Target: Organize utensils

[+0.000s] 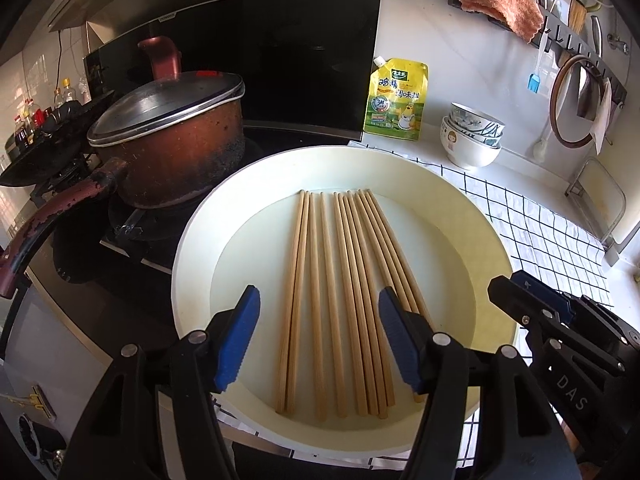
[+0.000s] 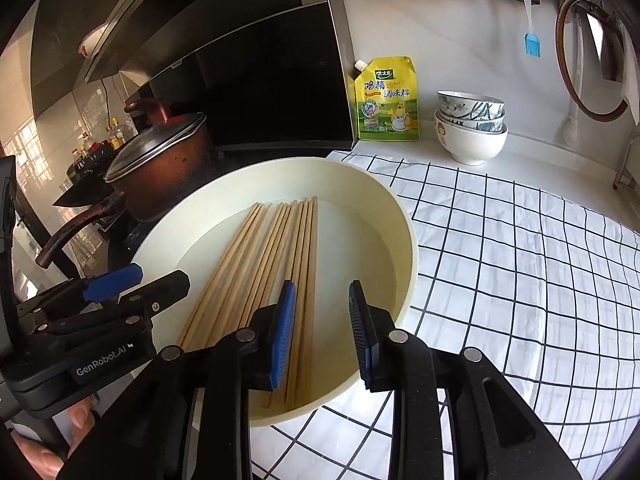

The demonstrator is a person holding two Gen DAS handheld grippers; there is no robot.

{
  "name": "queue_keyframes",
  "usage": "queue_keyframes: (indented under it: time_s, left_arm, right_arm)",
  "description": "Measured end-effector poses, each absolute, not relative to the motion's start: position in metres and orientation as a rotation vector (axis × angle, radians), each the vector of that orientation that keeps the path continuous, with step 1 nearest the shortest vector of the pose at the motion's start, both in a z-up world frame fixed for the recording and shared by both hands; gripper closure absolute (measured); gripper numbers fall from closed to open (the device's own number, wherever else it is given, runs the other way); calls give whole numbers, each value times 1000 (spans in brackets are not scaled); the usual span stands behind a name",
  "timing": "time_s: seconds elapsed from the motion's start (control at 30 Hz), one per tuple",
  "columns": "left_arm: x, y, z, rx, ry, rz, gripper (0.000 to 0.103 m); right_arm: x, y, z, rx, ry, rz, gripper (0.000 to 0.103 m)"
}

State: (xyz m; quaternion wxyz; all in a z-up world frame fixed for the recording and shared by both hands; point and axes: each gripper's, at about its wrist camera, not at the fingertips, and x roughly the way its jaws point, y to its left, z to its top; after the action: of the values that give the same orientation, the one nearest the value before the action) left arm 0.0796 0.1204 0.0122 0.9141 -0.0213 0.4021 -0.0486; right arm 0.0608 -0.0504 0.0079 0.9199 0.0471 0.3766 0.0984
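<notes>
I am holding both claws spread: left claw (image 1: 320, 340), right claw (image 2: 322, 332), partly hiding chopsticks (image 1: 340, 300) lying in a cream basin (image 1: 192, 260) on the checked-cloth bench (image 2: 520, 280).

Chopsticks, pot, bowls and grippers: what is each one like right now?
Chopsticks: lying side by side in the white basin, none gripped.
Pot: lid on.
Bowls: stacked, upright.
Seasoning pouch: standing, capped.
Left hand-held gripper: open above the chopsticks.
Right hand-held gripper: open, holding nothing.
</notes>
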Motion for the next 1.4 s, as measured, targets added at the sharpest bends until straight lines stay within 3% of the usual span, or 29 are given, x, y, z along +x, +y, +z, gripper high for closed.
queue_keyframes:
  time_s: [0.43,0.6,0.9,1.4]
  left_arm:
    - [73,118,21,-43,801,-107,35]
    - [68,117,24,-41,781,-110,20]
    - [64,117,27,-30,765,-93,9]
    - [65,124,21,-26,802,-34,6]
  right_arm:
    - [56,-54,13,109,761,203,75]
    - [53,-56,15,112,753,199,71]
    - [51,-58,14,115,752,197,71]
    - [46,-60,14,115,751,199,70]
